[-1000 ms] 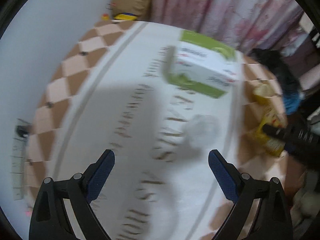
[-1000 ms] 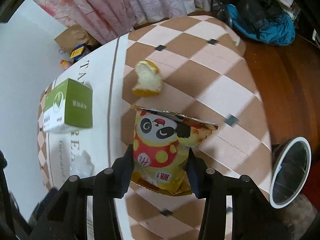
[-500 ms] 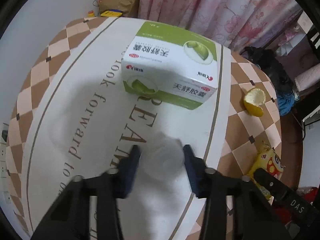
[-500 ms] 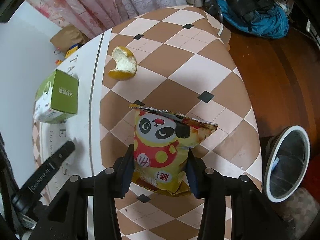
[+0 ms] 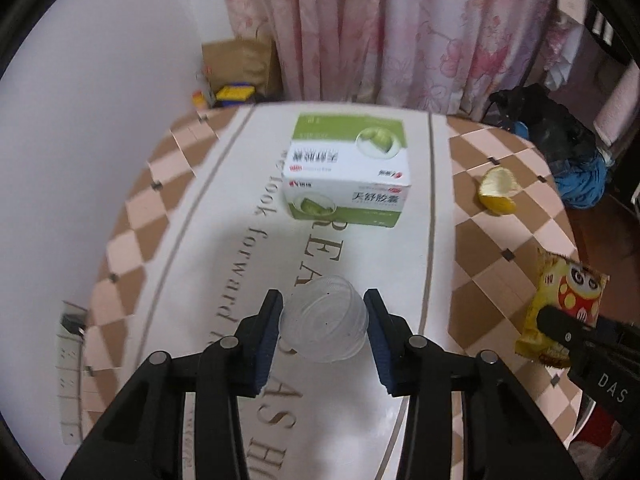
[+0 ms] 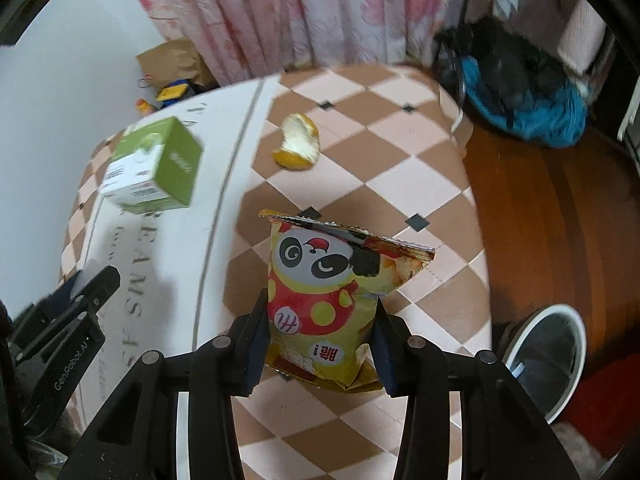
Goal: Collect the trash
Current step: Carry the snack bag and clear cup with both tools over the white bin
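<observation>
- Counter (image 5: 224,248) is lying under both tools, its checked cloth carrying what remains to collect.
- Bin (image 6: 548,356) is standing on the floor, low and to the right of the right tool.
- Green box (image 5: 348,172) is sitting straight ahead of the left tool; it looks stiff, best taken across its flat sides.
- Snack bag (image 6: 332,300) is hanging between the fingers of the right tool (image 6: 320,344), which is pinching its lower half; the foil looks light, crinkly and slippery, so a hold on the body seems safer than the torn top.
- Plastic cup (image 5: 325,324) is sitting in the left tool (image 5: 323,332), fingers pressing its ribbed wall; thin and easily crushed, it is asking for gentle pressure.
- Orange peel (image 5: 498,192) is lying ahead and right of the left tool; soft and light.
</observation>
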A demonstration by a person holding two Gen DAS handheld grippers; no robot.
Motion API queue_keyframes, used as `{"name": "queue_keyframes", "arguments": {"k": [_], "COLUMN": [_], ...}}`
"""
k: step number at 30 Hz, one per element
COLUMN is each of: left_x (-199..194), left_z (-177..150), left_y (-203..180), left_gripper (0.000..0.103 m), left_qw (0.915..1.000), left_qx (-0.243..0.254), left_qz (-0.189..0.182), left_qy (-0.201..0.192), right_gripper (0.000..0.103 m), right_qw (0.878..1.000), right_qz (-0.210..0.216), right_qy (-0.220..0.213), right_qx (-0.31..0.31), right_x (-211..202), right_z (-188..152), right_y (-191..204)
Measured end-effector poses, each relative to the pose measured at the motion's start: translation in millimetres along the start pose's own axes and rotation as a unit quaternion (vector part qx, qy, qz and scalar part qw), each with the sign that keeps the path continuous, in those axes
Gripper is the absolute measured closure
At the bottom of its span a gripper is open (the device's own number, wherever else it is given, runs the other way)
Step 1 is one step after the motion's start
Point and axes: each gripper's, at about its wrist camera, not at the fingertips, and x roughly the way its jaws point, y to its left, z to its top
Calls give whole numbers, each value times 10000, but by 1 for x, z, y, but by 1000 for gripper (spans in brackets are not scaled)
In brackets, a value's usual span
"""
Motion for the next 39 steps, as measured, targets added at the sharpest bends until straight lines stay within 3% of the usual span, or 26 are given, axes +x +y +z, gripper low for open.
{"name": "queue_keyframes", "arguments": {"k": [11,18,24,29,34,39], "left_x": [-82,-141,-183,-206,-211,-194], "left_z": [-22,-31,-34,-37,-48,-67], "left_y": [2,-15,-64,-127,-199,-275], "left_gripper": [65,65,65,65,65,65], "left_qw": [9981,9940,9863,9763,9653,9542], "left_qx": [93,260,691,1116,1563,2011], "left_qz": [-143,-408,-797,-1248,-1685,-2029], "left_qy": [-596,-985,-1265,-1370,-1241,-885], "right_gripper": [57,57,57,57,57,57], "right_qw": [9939,9873,9813,9765,9736,9707], "right_qz": [86,192,105,-208,-505,-697], "right_qy": [-983,-1535,-1922,-2084,-1951,-1612], "right_qx": [-494,-361,-36,503,1069,1638], "right_x": [-96,-162,-217,-248,-250,-226], "right_z": [-37,-56,-75,-101,-128,-157], "right_y": [8,-20,-71,-141,-213,-288]}}
